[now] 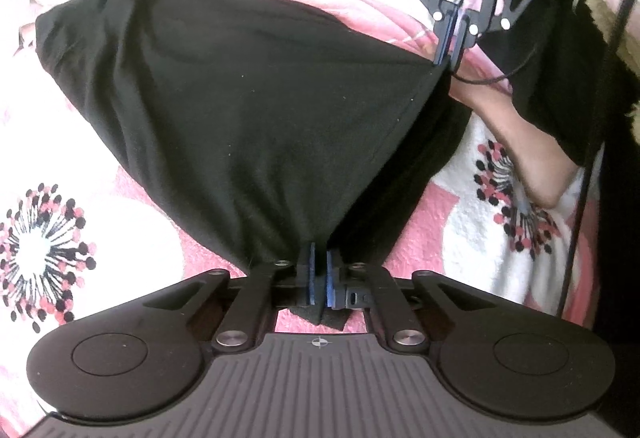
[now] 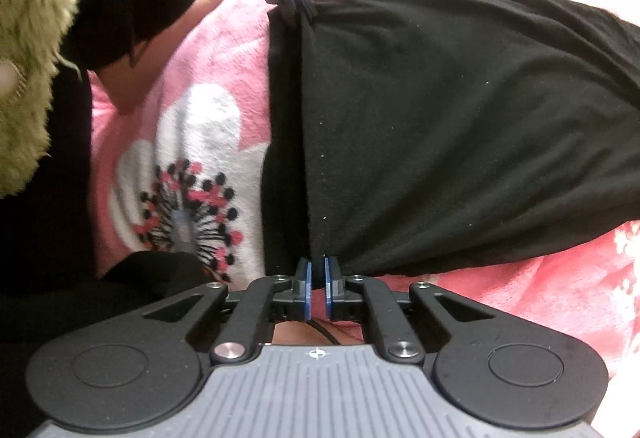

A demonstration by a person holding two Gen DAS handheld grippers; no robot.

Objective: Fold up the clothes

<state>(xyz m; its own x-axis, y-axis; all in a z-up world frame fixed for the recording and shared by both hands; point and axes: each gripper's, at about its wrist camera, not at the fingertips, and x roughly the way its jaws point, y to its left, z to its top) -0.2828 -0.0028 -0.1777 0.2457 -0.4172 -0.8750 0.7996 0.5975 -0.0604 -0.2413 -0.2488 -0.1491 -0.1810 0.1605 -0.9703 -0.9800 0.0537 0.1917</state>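
1. In the left wrist view the left gripper [image 1: 319, 258] sits at bottom centre, its blue pads pinched tight on a corner of the black garment [image 1: 224, 110], with a tuft of cloth poking out below the pads.
2. In the right wrist view the right gripper [image 2: 316, 266] sits at bottom centre, its jaws narrow and nipping the garment's hem at the tips; a slim gap shows between the pads lower down.
3. Each gripper also appears in the other's view: the right one at the upper right of the left view, clamped on the far corner of the same hem, and the left one at top centre of the right view.
4. The hem runs as a straight, taut edge between the two grips; the rest of the garment spreads away from it, to the upper left in the left view and to the right in the right view.
5. No brand, label or writing can be read anywhere.
6. The garment lies on a pink floral blanket [image 1: 60, 238], which shows bare on the garment's far sides.
7. A bare forearm [image 1: 516, 142] crosses the right of the left view, near the hem.
8. A green fuzzy fabric [image 2: 28, 50] fills the upper left of the right view.
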